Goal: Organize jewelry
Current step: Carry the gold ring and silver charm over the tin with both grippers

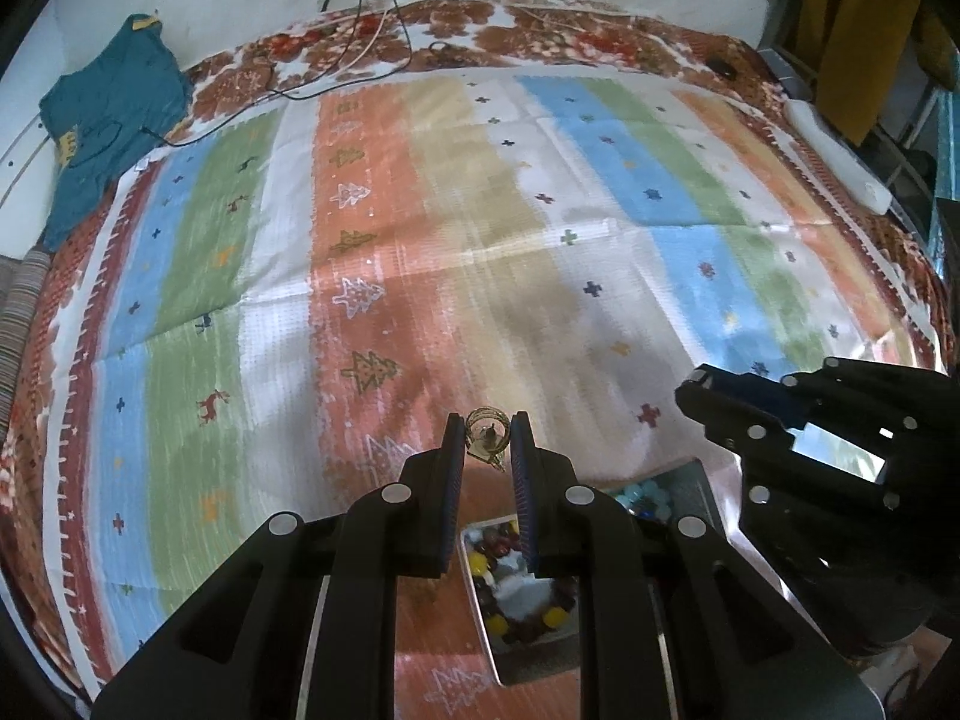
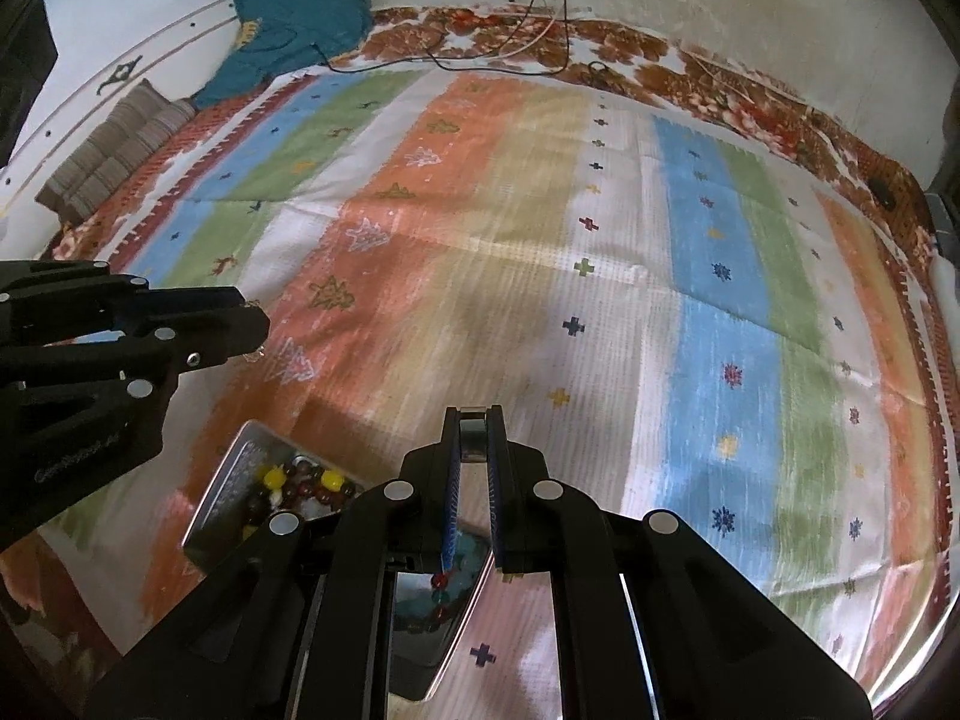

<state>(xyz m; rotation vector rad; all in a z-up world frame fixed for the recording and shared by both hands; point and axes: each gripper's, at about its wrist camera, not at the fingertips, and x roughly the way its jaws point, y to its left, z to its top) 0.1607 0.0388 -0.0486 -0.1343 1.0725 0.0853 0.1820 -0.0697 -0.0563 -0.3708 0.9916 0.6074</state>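
My left gripper (image 1: 487,427) is shut on a small gold wire ornament (image 1: 486,433), an earring-like piece, held above the striped cloth. Below it lies a metal tray (image 1: 516,654) with yellow, dark red and white beads (image 1: 516,594). A second tray compartment holds pale blue beads (image 1: 642,492). My right gripper (image 2: 475,420) is shut on a thin metal tray edge (image 2: 474,438), which it holds up; blue and red beads (image 2: 450,588) show under its fingers. The bead tray (image 2: 240,480) lies to its left, under the left gripper (image 2: 255,324).
A striped cloth (image 1: 480,240) with tree and cross motifs covers a bed. A teal shirt (image 1: 108,114) and black cables (image 1: 360,60) lie at the far edge. A striped pillow (image 2: 114,150) lies far left, and a white object (image 1: 840,150) far right.
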